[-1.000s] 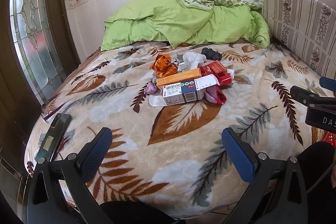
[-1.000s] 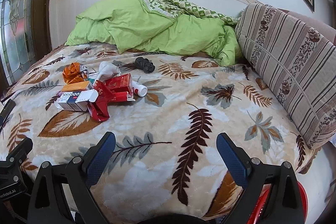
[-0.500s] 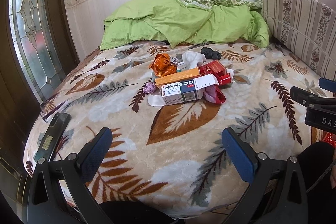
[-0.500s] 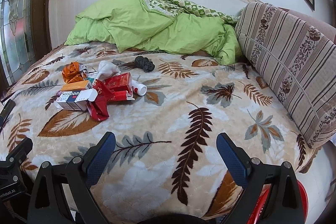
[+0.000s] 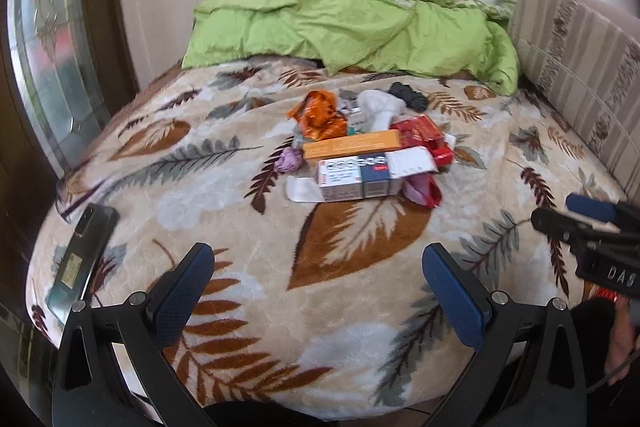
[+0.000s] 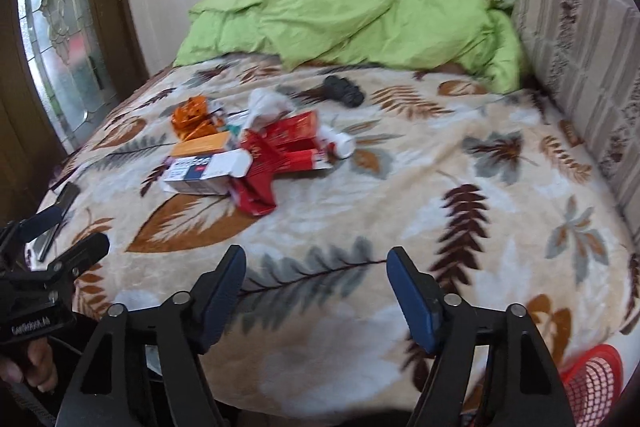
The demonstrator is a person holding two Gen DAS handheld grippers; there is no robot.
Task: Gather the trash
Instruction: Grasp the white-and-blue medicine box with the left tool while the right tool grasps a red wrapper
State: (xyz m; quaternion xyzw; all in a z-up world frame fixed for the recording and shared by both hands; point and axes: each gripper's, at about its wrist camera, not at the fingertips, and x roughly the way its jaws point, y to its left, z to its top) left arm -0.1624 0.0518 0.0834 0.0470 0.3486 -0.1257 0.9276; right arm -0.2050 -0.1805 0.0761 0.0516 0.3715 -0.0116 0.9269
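A pile of trash lies mid-bed on the leaf-print blanket point(image 5: 352, 307): a white and blue carton point(image 5: 356, 179), an orange box point(image 5: 352, 143), a crumpled orange wrapper point(image 5: 320, 115), red packaging point(image 5: 420, 135), a white crumpled piece point(image 5: 378, 107), a small purple wad point(image 5: 289, 159) and a black wad point(image 5: 408, 95). The pile also shows in the right wrist view, with the red packaging point(image 6: 280, 151) and the carton point(image 6: 200, 173). My left gripper point(image 5: 318, 291) is open and empty, short of the pile. My right gripper point(image 6: 316, 287) is open and empty near the bed's front edge.
A dark phone point(image 5: 82, 259) lies at the bed's left front edge. A green duvet point(image 5: 340, 23) is heaped at the back. A striped cushion point(image 6: 580, 67) lines the right side. A red mesh basket point(image 6: 592, 379) stands below the bed's front right corner.
Both grippers have moved forward toward the pile. The right wrist view has swung left, so the pile sits nearer its middle, and the right jaws look a little narrower.
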